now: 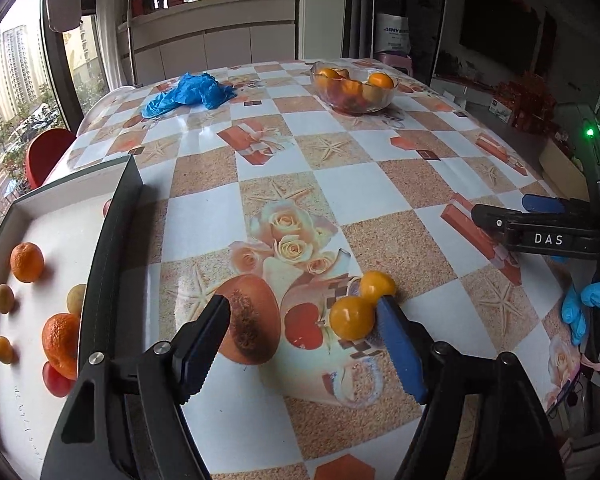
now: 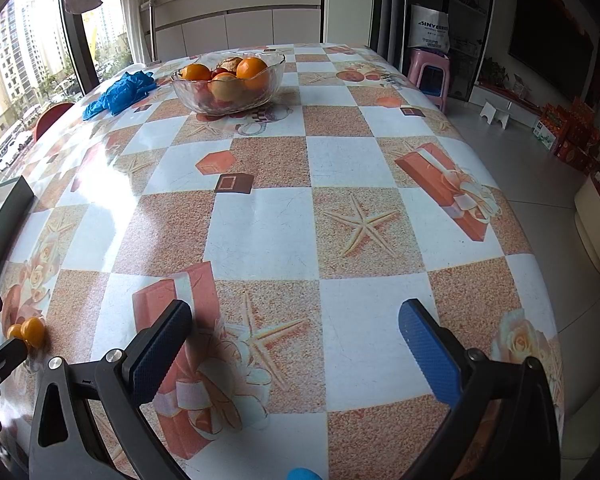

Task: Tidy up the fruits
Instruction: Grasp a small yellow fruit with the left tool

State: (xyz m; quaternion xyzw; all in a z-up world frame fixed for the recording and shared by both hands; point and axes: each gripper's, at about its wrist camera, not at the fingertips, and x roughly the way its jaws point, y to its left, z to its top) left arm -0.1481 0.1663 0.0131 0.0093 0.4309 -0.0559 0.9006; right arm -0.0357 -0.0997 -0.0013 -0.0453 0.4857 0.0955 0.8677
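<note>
Two small yellow-orange fruits lie side by side on the tablecloth, the nearer and the farther; they also show at the left edge of the right wrist view. My left gripper stands open over them. The nearer fruit sits right by the inner side of its blue finger, far from the black finger. At the left is a white tray holding an orange, a mandarin and several smaller fruits. My right gripper is open over bare tablecloth, holding nothing.
A glass bowl of oranges stands at the far side of the table, also seen as the bowl. Crumpled blue gloves lie far left. The tray's dark wall rises beside my left finger. A blue-gloved hand is at the right.
</note>
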